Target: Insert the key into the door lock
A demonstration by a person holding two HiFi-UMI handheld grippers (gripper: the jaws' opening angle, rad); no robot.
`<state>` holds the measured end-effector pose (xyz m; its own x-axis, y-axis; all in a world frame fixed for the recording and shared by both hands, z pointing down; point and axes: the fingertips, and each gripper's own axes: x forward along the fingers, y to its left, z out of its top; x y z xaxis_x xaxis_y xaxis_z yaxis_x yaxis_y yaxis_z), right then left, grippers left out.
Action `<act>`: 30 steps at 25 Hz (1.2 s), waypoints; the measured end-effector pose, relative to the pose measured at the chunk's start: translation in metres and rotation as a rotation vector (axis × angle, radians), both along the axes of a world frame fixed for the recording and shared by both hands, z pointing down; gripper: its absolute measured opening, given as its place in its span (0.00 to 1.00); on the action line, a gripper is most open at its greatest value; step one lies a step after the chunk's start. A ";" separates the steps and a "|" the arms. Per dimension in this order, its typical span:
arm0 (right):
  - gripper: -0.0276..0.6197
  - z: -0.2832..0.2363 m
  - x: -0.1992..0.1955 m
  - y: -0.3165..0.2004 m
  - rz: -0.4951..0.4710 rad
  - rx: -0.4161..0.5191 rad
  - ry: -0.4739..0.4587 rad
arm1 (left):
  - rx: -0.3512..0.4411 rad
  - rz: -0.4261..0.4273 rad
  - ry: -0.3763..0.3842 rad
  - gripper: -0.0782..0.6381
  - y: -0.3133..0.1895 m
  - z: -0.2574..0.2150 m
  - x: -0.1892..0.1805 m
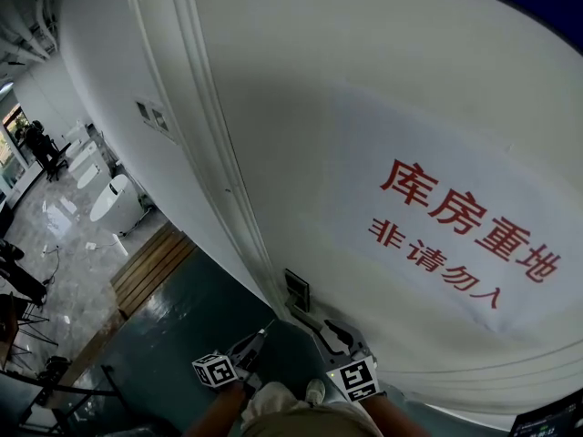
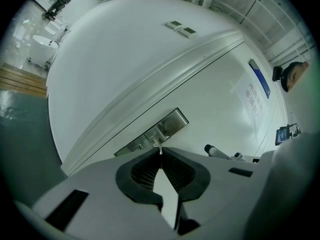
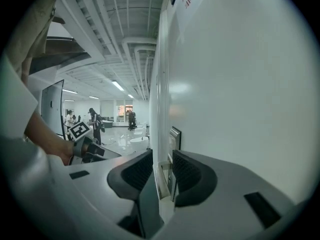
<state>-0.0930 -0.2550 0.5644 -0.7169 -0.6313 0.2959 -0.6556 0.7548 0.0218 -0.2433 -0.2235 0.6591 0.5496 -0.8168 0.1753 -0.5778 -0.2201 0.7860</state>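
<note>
Left gripper view only: key [image 2: 160, 149] pinched in the closed left tool [image 2: 160, 156], long axis along the jaws, tip pointing forward at the lock [image 2: 167, 126] just ahead. Right gripper view: right tool [image 3: 162, 165] narrow, clamped on the handle [image 3: 162, 180].
</note>
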 end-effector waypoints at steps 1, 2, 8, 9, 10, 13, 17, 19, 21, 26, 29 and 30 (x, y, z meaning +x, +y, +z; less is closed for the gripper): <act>0.23 0.000 0.001 -0.001 -0.002 0.000 0.000 | 0.001 -0.003 -0.002 0.15 -0.002 0.000 0.000; 0.23 0.001 0.001 -0.001 -0.005 -0.001 0.000 | 0.002 -0.004 -0.004 0.15 -0.003 0.000 0.001; 0.23 0.001 0.001 0.000 -0.015 -0.004 0.008 | 0.003 0.001 -0.003 0.15 -0.010 -0.001 0.004; 0.23 0.001 0.000 0.000 -0.015 -0.004 0.010 | -0.001 0.003 0.000 0.15 -0.012 0.001 0.005; 0.23 0.001 0.000 0.000 -0.012 -0.004 0.012 | -0.006 0.007 0.003 0.15 -0.013 0.003 0.006; 0.23 0.004 0.000 -0.005 0.004 -0.003 0.021 | -0.019 0.029 0.008 0.15 -0.019 0.009 0.010; 0.23 0.004 -0.005 -0.008 0.029 -0.006 0.024 | -0.044 0.061 0.019 0.15 -0.024 0.020 0.010; 0.23 0.003 -0.006 -0.009 0.039 -0.007 0.024 | -0.055 0.065 0.033 0.15 -0.028 0.025 0.008; 0.23 0.003 -0.005 -0.012 0.056 -0.007 0.028 | -0.069 0.071 0.067 0.15 -0.033 0.029 0.010; 0.23 0.002 0.000 -0.017 0.096 -0.008 0.034 | -0.108 0.074 0.145 0.15 -0.044 0.037 0.017; 0.23 0.002 0.002 -0.019 0.103 -0.008 0.037 | -0.117 0.071 0.166 0.15 -0.051 0.042 0.019; 0.23 0.002 0.002 -0.020 0.105 -0.006 0.035 | -0.121 0.067 0.175 0.15 -0.054 0.045 0.020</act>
<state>-0.0909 -0.2747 0.5661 -0.6361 -0.7005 0.3236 -0.7301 0.6821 0.0413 -0.2237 -0.2772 0.7038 0.6323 -0.7565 0.1671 -0.4178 -0.1513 0.8958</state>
